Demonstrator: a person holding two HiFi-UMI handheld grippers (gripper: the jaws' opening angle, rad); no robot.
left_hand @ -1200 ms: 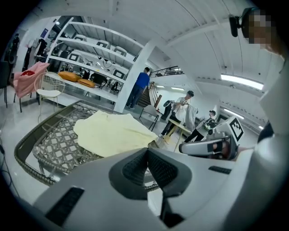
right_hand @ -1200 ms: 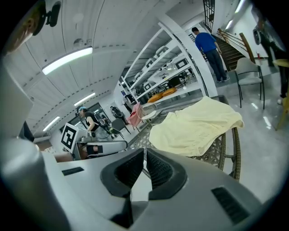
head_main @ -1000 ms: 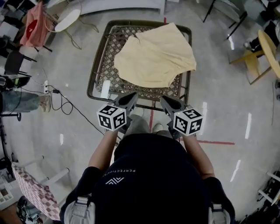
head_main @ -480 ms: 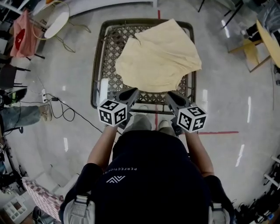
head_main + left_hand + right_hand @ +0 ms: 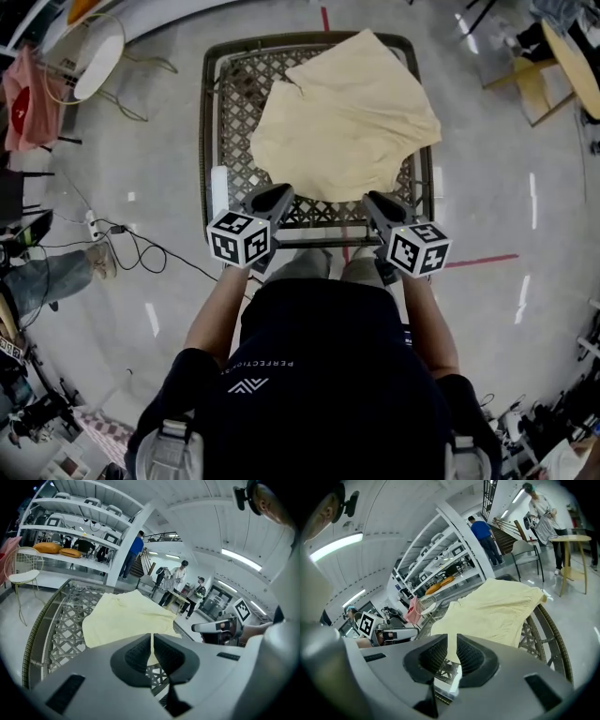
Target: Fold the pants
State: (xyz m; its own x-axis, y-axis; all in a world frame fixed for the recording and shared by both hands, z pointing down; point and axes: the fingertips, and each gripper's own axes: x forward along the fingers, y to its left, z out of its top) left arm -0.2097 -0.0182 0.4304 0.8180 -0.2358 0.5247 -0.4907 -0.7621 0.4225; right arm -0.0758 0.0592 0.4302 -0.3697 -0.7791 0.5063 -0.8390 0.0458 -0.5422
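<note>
Pale yellow pants (image 5: 342,117) lie spread and crumpled on a dark metal lattice table (image 5: 208,122), covering its right and middle part. My left gripper (image 5: 279,192) hangs over the table's near edge, just short of the pants' near hem, jaws shut with nothing in them. My right gripper (image 5: 372,199) is level with it to the right, also shut and empty. In the left gripper view the closed left gripper (image 5: 152,637) points at the pants (image 5: 124,618). In the right gripper view the right gripper (image 5: 451,639) points at the pants (image 5: 487,609).
A white strip (image 5: 219,187) lies on the table's near left. A white wire chair (image 5: 98,56) and a red cloth (image 5: 23,84) stand at far left. Cables (image 5: 122,239) cross the floor. A wooden table (image 5: 562,66) is at far right. Several people (image 5: 180,576) stand behind.
Both grippers have come forward to the table's near edge, closer to the pants' hem, and the table sits nearer in the head view. Both jaws stay shut.
</note>
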